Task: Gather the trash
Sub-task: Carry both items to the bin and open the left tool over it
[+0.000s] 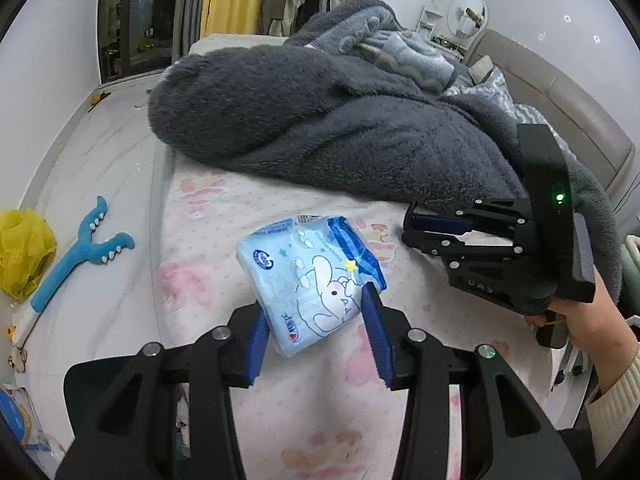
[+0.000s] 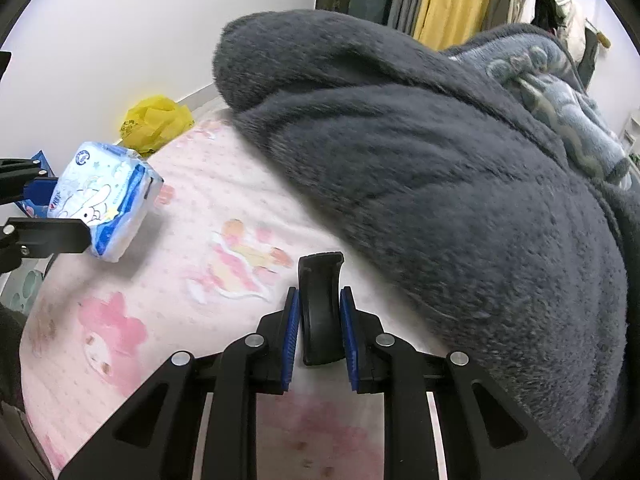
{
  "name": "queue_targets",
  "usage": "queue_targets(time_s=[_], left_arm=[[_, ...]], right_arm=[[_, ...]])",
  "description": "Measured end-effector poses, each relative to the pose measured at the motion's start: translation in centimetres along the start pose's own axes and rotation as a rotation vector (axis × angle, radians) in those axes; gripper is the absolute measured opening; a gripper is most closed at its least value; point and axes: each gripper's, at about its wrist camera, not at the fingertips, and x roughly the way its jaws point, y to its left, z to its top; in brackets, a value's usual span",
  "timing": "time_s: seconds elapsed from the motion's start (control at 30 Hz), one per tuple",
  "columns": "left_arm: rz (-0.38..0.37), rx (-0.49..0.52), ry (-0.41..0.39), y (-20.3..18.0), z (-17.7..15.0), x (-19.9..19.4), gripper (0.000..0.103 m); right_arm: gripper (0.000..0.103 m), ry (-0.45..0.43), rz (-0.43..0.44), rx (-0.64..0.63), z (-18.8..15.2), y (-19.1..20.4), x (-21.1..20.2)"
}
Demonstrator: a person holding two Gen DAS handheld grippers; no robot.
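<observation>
My left gripper is shut on a light blue tissue pack with a cartoon rabbit and holds it just above the pink bed sheet. The pack also shows in the right wrist view, between the left gripper's fingers. My right gripper is shut on a curved black plastic piece over the sheet. The right gripper also shows in the left wrist view, right of the pack.
A dark grey fleece blanket is heaped across the bed behind both grippers. On the floor to the left lie a crumpled yellow plastic bag, also seen from the right wrist, and a blue Y-shaped toy. Clothes hang at the back.
</observation>
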Motion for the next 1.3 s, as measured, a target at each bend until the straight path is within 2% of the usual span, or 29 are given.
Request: queue_targets(time_s=[0.4,0.73,1.3], left_arm=[[0.024,-0.051,-0.014,4.2,-2.3,-3.5,0.045],[0.086,-0.101,0.011,9.7,-5.0,-5.4,0.045],[0.210,-0.197,0.214,18.5,-10.8,-4.1,0.045]], right_arm=[[0.020,-0.077,0.057,0.101,2.9,4.8,-2.6],[0.020,-0.116,0.085,0.076,4.3,11.8,-4.3],[0.020,-0.087,0.213,0.114,6.0,21.9,-3.2]])
